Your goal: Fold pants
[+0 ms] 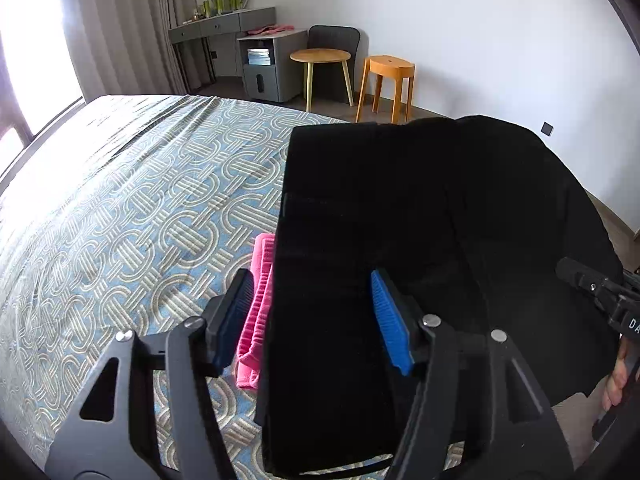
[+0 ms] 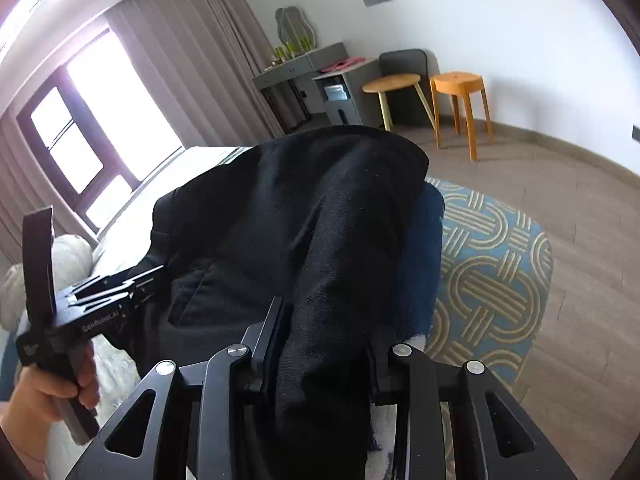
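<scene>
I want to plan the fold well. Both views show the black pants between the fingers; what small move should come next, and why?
Probably shut the left claw on the near edge of the black pants: its fingers stand apart around the cloth, while the right claw already pinches a bunched part above the bed.

A: What colour are the pants [image 1: 400, 216]?

B: Plain black, no pattern. They run between the left gripper [image 1: 320, 312] jaws, whose pads [image 1: 390, 320] are bright blue on black frames.

A: And left of those jaws?

B: A hot pink cloth [image 1: 256, 312], ribbed, on the bedspread [image 1: 132, 208]: blue-grey with a beige pattern of interlocking striped rings.

A: The right gripper [image 2: 328, 344]?

B: All black, with black fabric between its jaws. Just right of them a dark blue garment [image 2: 424, 256] shows, with a pale frayed edge.

A: Beyond the jaws?

B: An orange stool [image 2: 460, 100], a light wood round side table [image 2: 394, 84] with yellowish legs, a grey desk [image 1: 224, 26], taupe curtains [image 1: 120, 28], a white wall [image 1: 480, 40].
</scene>
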A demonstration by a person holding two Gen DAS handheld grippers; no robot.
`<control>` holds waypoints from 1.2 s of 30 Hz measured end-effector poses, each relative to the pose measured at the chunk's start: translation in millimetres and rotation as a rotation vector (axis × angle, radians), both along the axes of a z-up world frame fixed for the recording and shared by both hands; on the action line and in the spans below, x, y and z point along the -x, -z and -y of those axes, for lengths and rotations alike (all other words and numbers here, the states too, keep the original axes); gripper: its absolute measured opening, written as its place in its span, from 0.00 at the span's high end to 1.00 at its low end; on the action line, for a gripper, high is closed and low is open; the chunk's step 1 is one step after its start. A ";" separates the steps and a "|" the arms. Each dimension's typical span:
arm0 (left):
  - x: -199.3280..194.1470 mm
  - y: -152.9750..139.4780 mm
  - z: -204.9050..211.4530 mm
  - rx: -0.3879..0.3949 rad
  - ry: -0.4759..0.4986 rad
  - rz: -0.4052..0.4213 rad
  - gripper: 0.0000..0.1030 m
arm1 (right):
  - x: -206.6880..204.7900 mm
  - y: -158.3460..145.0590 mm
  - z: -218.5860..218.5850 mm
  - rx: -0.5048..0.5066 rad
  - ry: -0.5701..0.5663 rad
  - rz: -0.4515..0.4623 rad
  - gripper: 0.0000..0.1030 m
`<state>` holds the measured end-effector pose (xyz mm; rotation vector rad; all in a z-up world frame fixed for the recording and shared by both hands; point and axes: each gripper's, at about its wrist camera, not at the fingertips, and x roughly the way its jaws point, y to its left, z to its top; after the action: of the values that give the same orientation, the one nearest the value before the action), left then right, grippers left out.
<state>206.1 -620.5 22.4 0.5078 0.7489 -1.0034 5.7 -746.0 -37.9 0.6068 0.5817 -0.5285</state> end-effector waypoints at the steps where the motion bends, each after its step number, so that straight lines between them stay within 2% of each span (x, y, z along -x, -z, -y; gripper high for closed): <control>1: -2.2 -2.2 0.0 -0.009 -0.004 -0.004 0.35 | 0.7 -0.8 -4.5 0.018 -0.003 -0.007 0.67; 4: 8.4 -13.2 0.3 -0.016 -0.026 0.011 0.36 | 1.1 -3.3 -10.4 0.022 0.017 -0.019 0.65; 6: 19.9 -18.5 -6.7 -0.007 -0.044 0.035 0.36 | 2.7 -9.8 -16.0 0.049 0.052 -0.054 0.55; 8: 27.9 -26.9 -17.2 0.016 -0.059 0.055 0.36 | 9.4 -18.7 -27.4 0.128 0.109 -0.126 0.41; 10: 35.1 -38.0 -28.0 0.038 -0.080 0.082 0.36 | 17.4 -32.4 -49.2 0.239 0.159 -0.198 0.39; 14: 50.7 -64.0 -53.7 0.101 -0.059 0.064 0.35 | 31.8 -56.1 -86.3 0.399 0.172 -0.248 0.39; 16: 62.9 -77.7 -66.9 0.132 -0.042 0.067 0.33 | 41.1 -69.8 -105.7 0.429 0.160 -0.221 0.39; 20: 93.2 -102.0 -101.2 0.189 -0.006 0.114 0.21 | 54.6 -92.1 -136.0 0.415 0.131 -0.157 0.38; 24: 123.5 -113.4 -137.5 0.205 0.018 0.159 0.18 | 62.0 -111.0 -158.5 0.426 0.130 -0.117 0.38; 25: 126.7 -113.7 -145.9 0.203 0.012 0.166 0.14 | 67.0 -114.2 -165.7 0.429 0.139 -0.103 0.37; 27: 135.7 -112.9 -163.1 0.216 0.004 0.173 0.09 | 70.9 -119.0 -178.7 0.432 0.155 -0.076 0.26; 30: 152.6 -112.7 -187.7 0.241 0.020 0.171 0.08 | 85.3 -120.8 -204.1 0.457 0.161 -0.032 0.19; 33: 167.8 -113.4 -209.4 0.235 0.010 0.192 0.08 | 100.0 -126.5 -230.1 0.523 0.143 0.008 0.17; 36: 178.3 -115.3 -226.1 0.231 -0.023 0.241 0.07 | 105.0 -133.9 -241.2 0.547 0.145 -0.023 0.16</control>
<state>27.8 -394.4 137.6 0.4097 0.4168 -0.9725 -99.3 -504.8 96.0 0.1227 0.3903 -0.7961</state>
